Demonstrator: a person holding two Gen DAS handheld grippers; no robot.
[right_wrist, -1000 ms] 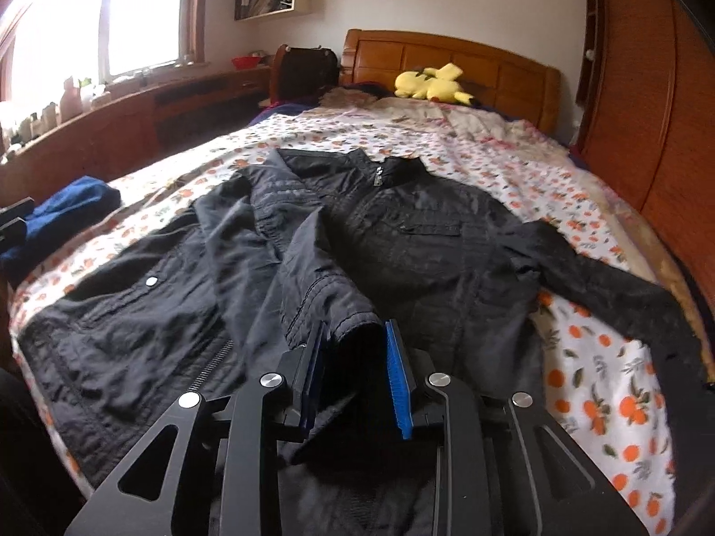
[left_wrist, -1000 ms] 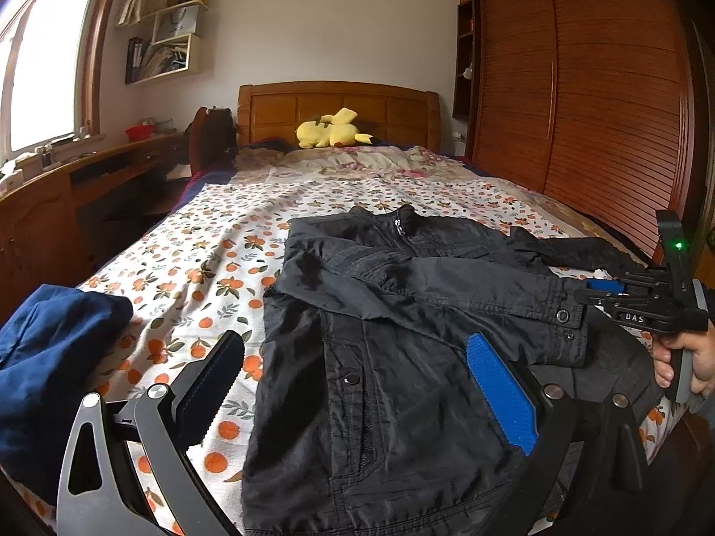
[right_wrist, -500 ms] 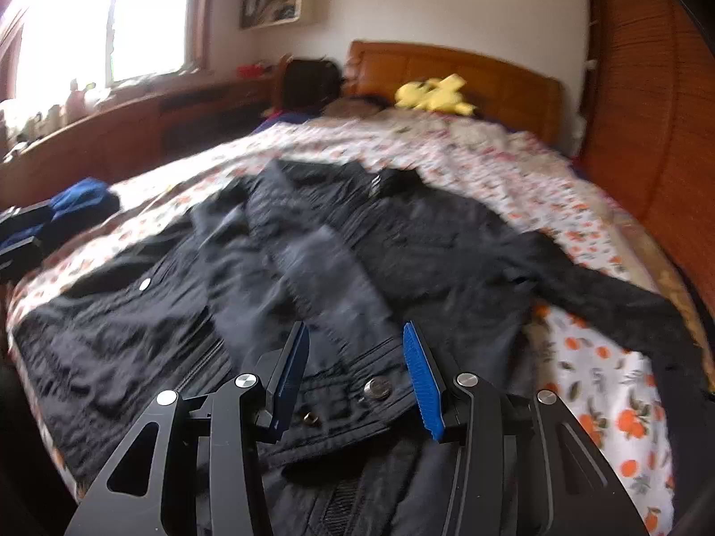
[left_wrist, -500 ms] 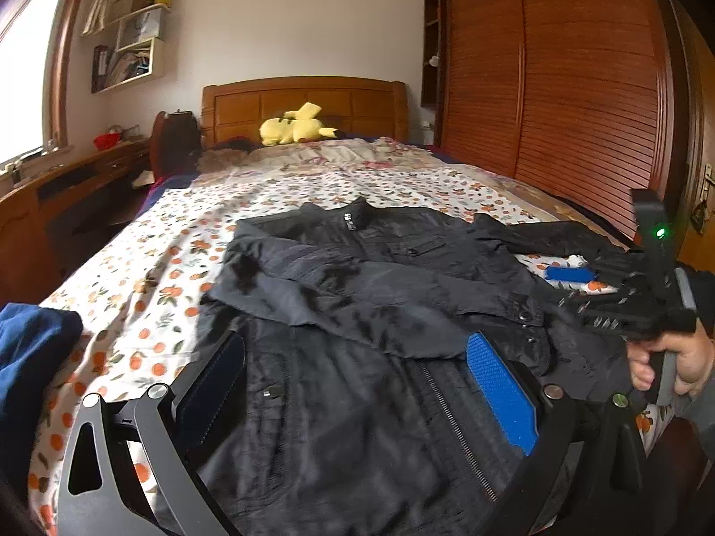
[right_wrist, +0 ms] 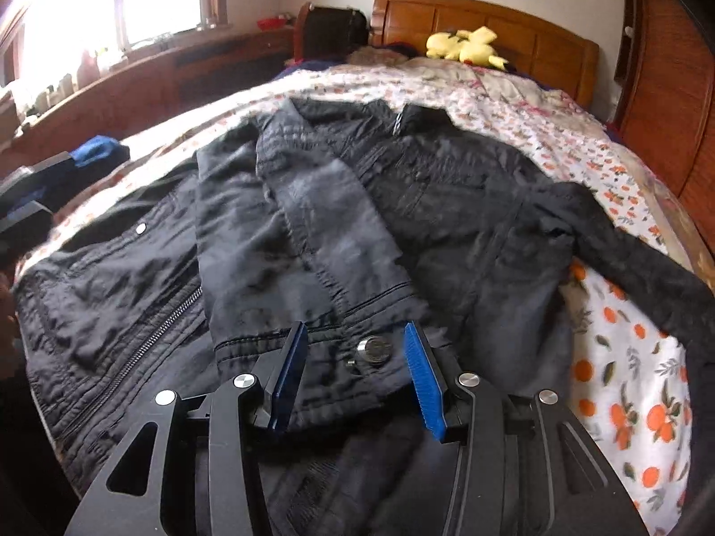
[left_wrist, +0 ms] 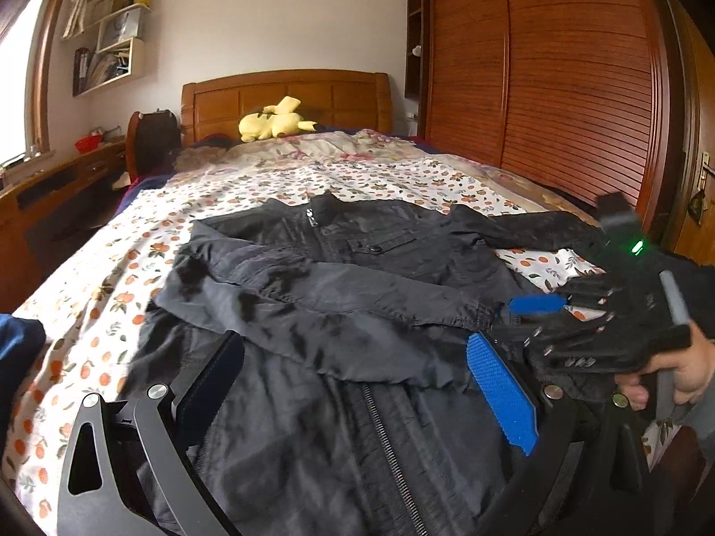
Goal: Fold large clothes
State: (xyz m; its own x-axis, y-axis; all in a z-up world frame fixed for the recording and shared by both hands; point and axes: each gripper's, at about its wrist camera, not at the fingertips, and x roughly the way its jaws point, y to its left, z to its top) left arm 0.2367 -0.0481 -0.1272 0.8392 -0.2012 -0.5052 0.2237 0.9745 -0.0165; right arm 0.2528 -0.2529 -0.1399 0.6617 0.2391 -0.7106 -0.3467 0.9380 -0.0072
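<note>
Black fabric is filling the lower half of both views: the jacket (left_wrist: 339, 295) is lying front-up and spread on the bed (left_wrist: 111, 268), collar toward the headboard at the top of the frame. One sleeve (right_wrist: 313, 241) is lying folded across the chest, its cuff (right_wrist: 353, 357) with a metal snap sitting between the blue pads of the right gripper (right_wrist: 357, 370). Those jaws are standing partly apart and not pressing the cloth, so the cuff is resting free. The left gripper (left_wrist: 357, 384) is hovering wide over the zipper at the lower centre of its view, with nothing in it.

Several things could be going wrong from here. The right gripper is sitting low over the cuff, so pulling it away could be dragging the sleeve back off the chest if a pad is catching the seam or the snap. The other sleeve (left_wrist: 527, 228) is lying stretched out toward the right edge of the frame, near the side of the bed; a careless pinch there could be taking the sheet along with it. Slippery, thick cloth like this is also likely to be springing open once a fold is let go.
</note>
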